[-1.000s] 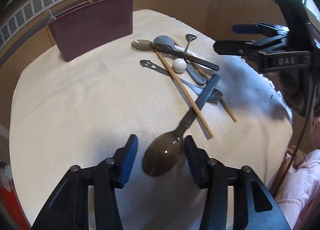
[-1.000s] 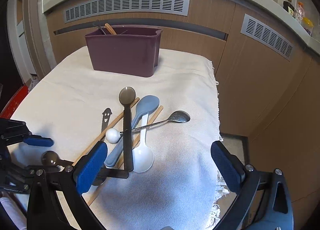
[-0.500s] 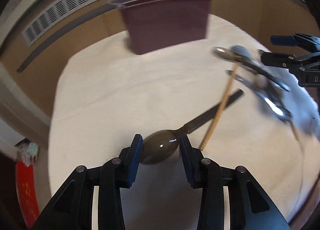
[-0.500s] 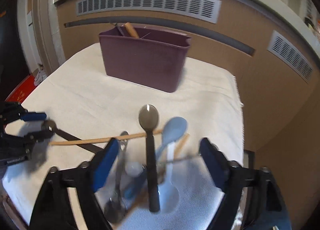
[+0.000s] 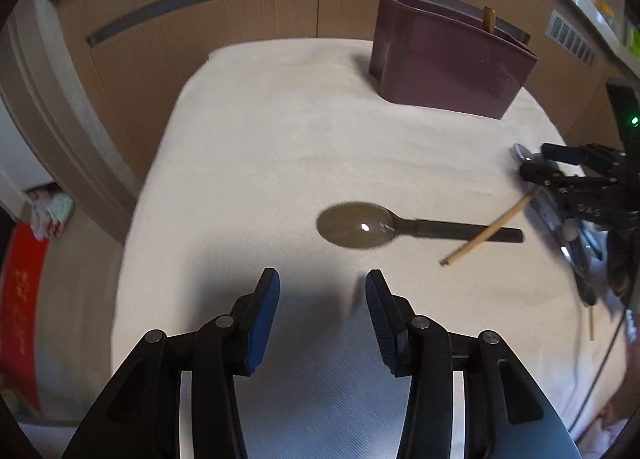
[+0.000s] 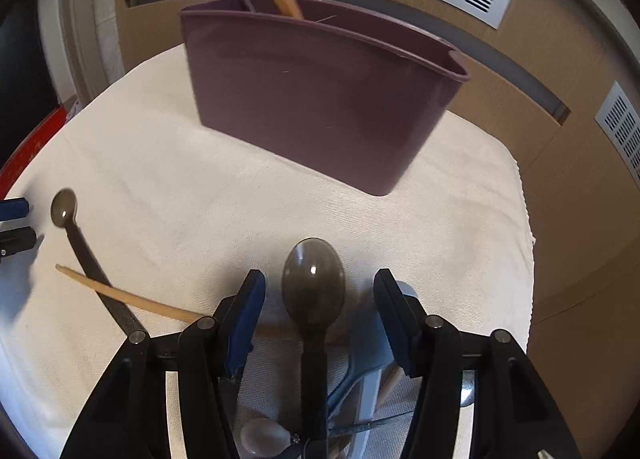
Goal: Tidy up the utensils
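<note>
- Your left gripper (image 5: 322,291) hovers over the cloth-covered bench (image 5: 260,147) with its jaws spread and nothing between them.
- Just ahead of those jaws lies a dark spoon (image 5: 400,226), flat on the cloth, bowl pointing to the left of the view and handle running right; the blue pads (image 5: 264,311) are close to it but not touching.
- A wooden chopstick (image 5: 486,230) lies across the end of that spoon's handle, slanting up toward your right gripper (image 5: 560,169) at the right edge.
- The maroon utensil caddy (image 5: 448,63) stands at the far side of the bench, well apart from the spoon, with a wooden handle (image 5: 489,19) poking above its rim.
- From the right wrist view, your right gripper (image 6: 320,303) also has its jaws spread; a second dark spoon (image 6: 313,287) sits between them, bowl pointing toward the caddy (image 6: 320,99). You cannot tell from here whether the pads touch it; a gap shows on both sides of the bowl.
- Beneath that spoon the rest of the pile is partly hidden by the gripper: a light blue spoon (image 6: 368,355), a white ball-ended utensil (image 6: 262,437), and chopsticks.
- At the left of that view lies the first dark spoon (image 6: 64,209), crossed by the chopstick (image 6: 132,297).
</note>
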The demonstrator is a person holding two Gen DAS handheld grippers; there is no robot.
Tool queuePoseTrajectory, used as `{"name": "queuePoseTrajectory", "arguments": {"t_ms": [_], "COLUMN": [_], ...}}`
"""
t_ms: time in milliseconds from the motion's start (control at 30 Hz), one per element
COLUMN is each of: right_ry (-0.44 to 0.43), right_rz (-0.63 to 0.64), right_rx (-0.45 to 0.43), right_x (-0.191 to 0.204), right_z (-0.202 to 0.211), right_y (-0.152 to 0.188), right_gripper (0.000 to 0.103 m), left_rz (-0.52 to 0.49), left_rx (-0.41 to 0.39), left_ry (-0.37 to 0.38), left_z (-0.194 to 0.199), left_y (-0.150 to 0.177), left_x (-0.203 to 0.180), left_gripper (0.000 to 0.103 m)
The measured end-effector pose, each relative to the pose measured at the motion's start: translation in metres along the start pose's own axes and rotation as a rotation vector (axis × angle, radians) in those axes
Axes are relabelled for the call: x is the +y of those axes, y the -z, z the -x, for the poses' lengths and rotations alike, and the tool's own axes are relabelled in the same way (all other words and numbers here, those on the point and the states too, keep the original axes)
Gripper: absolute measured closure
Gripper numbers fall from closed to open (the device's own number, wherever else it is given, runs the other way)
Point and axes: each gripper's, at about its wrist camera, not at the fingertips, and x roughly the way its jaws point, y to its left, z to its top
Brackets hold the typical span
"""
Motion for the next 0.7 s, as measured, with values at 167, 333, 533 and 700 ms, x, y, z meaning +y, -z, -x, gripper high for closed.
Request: {"name": "queuePoseTrajectory", "arguments": {"t_ms": [167,333,533,700], "right_ry": [-0.108,-0.121,-0.088,-0.034], "right_rz": [-0.094,-0.141,-0.199,-0.211], "right_rx": [0.037,-0.041,-0.141,-0.155], "right_x": [-0.01,-0.015,-0.031,-0.034], "right_z": [0.001,0.036,0.075,0.081], "right_y": [0.0,0.019,0.04,0.052], "right_gripper": [0.074,0.074,0.074,0.074], "left_rz": [0.031,0.09,0.215,0.259], "left_rx": [0.031,0.072,0.106,0.085], "left_ry": [0.076,0.147,0.203,0.149], "left_z": [0.001,-0.007,-0.026,-0.048], "left_y": [0.002,-0.007,-0.037,-0.069], "left_x": [-0.014,-0.022,-0.021,-0.032], "left_gripper": [0.054,0.051,0.051,0.048]}}
